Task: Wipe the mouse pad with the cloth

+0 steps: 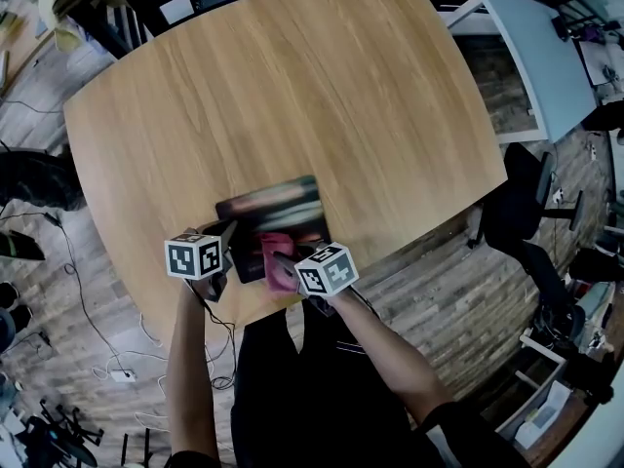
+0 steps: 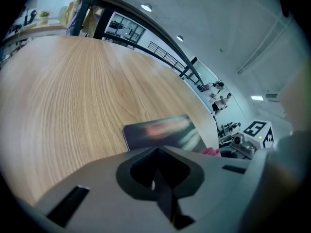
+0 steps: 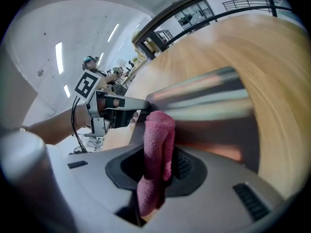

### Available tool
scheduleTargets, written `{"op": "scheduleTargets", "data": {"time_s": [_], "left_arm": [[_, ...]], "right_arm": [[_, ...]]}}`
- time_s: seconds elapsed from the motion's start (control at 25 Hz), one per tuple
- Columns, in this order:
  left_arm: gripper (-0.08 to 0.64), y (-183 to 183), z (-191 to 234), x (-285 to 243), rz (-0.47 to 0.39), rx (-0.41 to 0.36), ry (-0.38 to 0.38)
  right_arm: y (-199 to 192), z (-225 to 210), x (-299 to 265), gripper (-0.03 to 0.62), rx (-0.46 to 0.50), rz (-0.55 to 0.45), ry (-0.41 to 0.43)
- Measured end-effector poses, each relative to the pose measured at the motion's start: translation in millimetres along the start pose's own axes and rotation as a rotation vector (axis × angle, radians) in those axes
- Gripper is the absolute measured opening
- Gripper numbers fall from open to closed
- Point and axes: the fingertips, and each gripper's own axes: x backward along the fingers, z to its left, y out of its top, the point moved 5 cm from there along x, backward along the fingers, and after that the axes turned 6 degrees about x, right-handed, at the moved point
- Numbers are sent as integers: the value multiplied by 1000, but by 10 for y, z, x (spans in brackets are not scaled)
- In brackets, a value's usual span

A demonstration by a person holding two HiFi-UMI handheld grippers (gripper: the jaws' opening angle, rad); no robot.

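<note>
Your right gripper point(image 3: 155, 176) pinches the pink terry cloth point(image 3: 158, 142) over the dark rectangular mouse pad point(image 1: 276, 206), at near edge of the oval wooden table point(image 1: 292, 96). Your left gripper point(image 2: 158, 188) is by pad's left edge w/ jaws together, empty.

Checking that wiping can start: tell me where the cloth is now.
In the right gripper view, the pink cloth is clamped in the right gripper, over the mouse pad at the table's near edge.
</note>
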Motion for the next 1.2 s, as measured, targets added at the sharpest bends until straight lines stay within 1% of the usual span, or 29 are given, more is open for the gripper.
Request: {"op": "scheduleTargets", "data": {"time_s": [0.24, 0.36, 0.44, 0.56, 0.72, 0.84, 1.04, 1.2], "left_arm": [[21, 0, 7, 6, -10, 37, 14], [21, 22, -14, 22, -34, 43, 39], [21, -7, -37, 17, -45, 63, 50], [22, -66, -62, 4, -53, 107, 61], [21, -45, -64, 18, -84, 139, 78], [21, -99, -69, 20, -91, 169, 82], [21, -191, -100, 59, -85, 180, 116], [21, -304, -101, 55, -95, 205, 118]], "right_arm": [[-18, -328, 285, 95, -9, 3, -32], [-25, -472, 400, 94, -1, 15, -37], [-34, -546, 472, 92, 8, 29, -33], [-41, -632, 569, 92, 19, 47, -28], [-21, -735, 639, 92, 39, 62, -33], [-20, -797, 680, 92, 57, 72, -34], [-6, -872, 735, 92, 65, 81, -37], [-5, -935, 777, 92, 78, 93, -45]]}}
